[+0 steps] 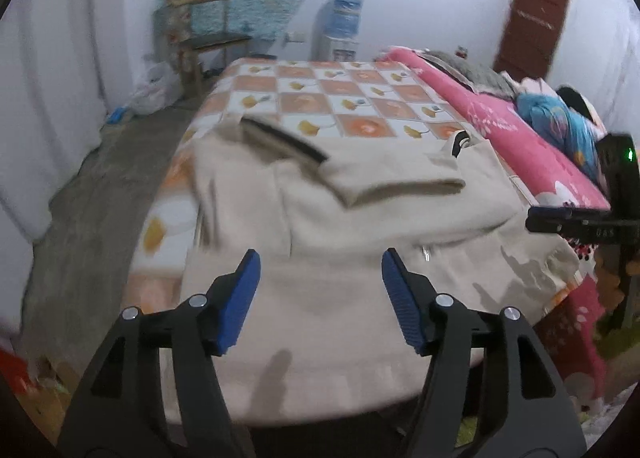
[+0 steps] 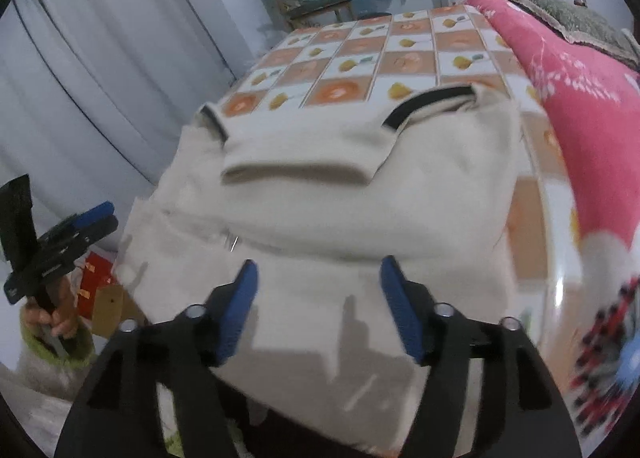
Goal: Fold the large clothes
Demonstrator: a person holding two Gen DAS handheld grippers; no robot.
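From your left wrist camera, your left gripper hangs over the cream garment with its blue pads spread apart and nothing between them; the garment lies on the checked tablecloth, sleeves folded across its upper part. From your right wrist camera, your right gripper is likewise parted and empty above the near half of the same garment, beside the pink blanket.
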